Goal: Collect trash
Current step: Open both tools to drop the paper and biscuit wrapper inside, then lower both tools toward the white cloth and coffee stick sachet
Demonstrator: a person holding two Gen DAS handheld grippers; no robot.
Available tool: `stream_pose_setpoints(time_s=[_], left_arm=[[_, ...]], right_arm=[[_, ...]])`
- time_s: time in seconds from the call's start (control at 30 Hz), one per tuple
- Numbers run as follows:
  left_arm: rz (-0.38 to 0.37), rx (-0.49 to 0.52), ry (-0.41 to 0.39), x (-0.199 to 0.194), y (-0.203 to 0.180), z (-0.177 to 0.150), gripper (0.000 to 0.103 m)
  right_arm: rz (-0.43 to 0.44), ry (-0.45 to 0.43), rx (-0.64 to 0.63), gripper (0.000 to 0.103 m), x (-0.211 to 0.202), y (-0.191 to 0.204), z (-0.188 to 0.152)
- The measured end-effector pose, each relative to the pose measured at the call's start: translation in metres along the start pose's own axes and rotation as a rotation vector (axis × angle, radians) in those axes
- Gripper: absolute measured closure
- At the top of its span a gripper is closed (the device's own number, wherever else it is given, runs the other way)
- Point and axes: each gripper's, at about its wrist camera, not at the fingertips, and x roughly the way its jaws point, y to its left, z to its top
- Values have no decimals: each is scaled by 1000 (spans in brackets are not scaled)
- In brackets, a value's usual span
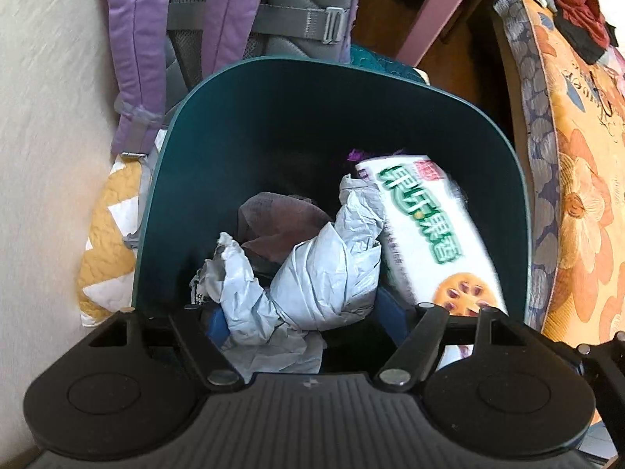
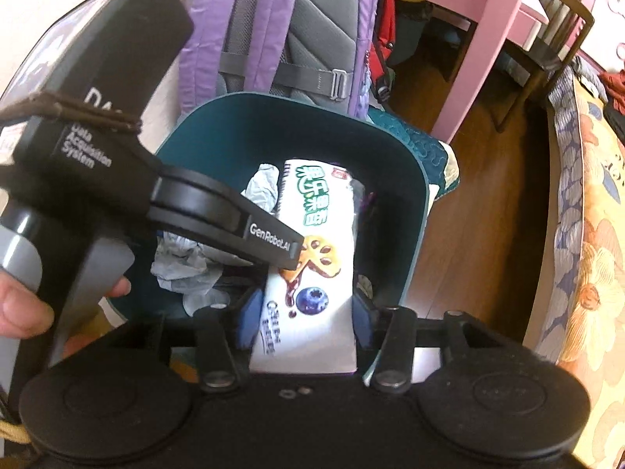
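A dark teal trash bin [image 1: 164, 211] [image 2: 414, 219] stands on the floor and holds brown cloth and other scraps. My left gripper [image 1: 304, 320] is over the bin's near rim, its jaws wide apart around crumpled grey-white plastic [image 1: 324, 269], without clearly clamping it. My right gripper [image 2: 306, 312] is over the bin's near rim; its blue pads [image 2: 250, 306] stand at both sides of a white cookie package [image 2: 312, 273], which also shows in the left wrist view [image 1: 425, 242]. The package's far end points down into the bin. The left gripper's body [image 2: 218, 211] crosses the right wrist view.
A purple and grey backpack [image 1: 218, 19] [image 2: 281, 31] leans behind the bin. A yellow and white quilted cushion [image 1: 109, 242] lies at its left. A pink table [image 2: 468, 19] and wood floor [image 2: 476, 211] are at the right, beside an orange floral bedcover [image 1: 578, 195] [image 2: 593, 254].
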Motion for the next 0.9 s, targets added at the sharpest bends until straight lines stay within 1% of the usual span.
stream_pose_setpoints(time_s=[0.13,0.2,0.3,0.47,0.57,0.73,0.9], left_arm=[[-17,-8,-19,-11,-1,-6,28],[-12,-2,-36,-18,-1,-10,24],[-3,4,-64,-28,-3,-16,24],[1,12,-108,-51,-9,-28,24],[0,26,-145,-69,-14,-37,24],[20,53,-216,-100,-24,-56,24],[16,67,-256,-125,-36,-76,24]], right_arm=[[2,-15,-21,50,-9,1,-5],[10,-26,-23,48,-14,0,-7],[35,-43,-29,44,-24,-2,-10],[46,-75,-41,41,-42,-8,-15],[59,-105,-37,40,-58,-14,-20],[80,-158,-37,39,-88,-26,-32],[114,-209,-31,37,-117,-39,-45]])
